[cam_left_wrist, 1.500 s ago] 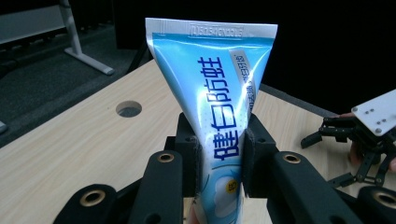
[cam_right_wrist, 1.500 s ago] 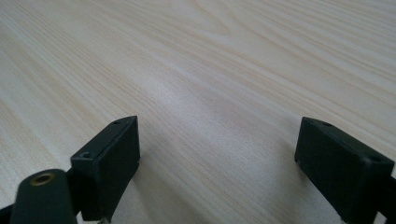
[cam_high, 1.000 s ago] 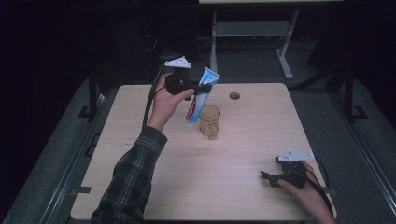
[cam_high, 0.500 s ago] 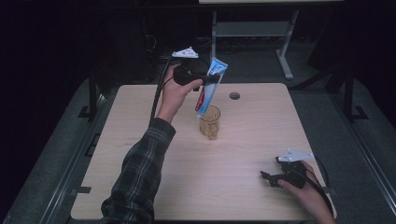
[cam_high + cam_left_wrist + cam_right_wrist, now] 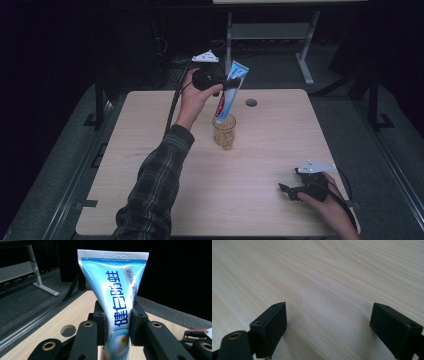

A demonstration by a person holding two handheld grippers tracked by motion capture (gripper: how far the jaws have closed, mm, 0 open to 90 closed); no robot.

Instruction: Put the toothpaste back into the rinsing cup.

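Above centre in the high view, the left tongs [image 5: 227, 85] clamp a blue tube [image 5: 227, 92], tilted, its lower end at the mouth of the glass [image 5: 224, 131]. The glass stands mid-counter, slightly toward the far edge, with bare wood all round it. A round hole [image 5: 251, 102] lies near the far edge of the counter [image 5: 150, 165]. At lower right, the right tongs [image 5: 288, 191] rest wide apart on the wood, near the right edge and well apart from the glass.

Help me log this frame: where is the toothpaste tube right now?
In the high view the toothpaste tube is clamped in the left claw, tilted above the glass cup, near the table's far edge.
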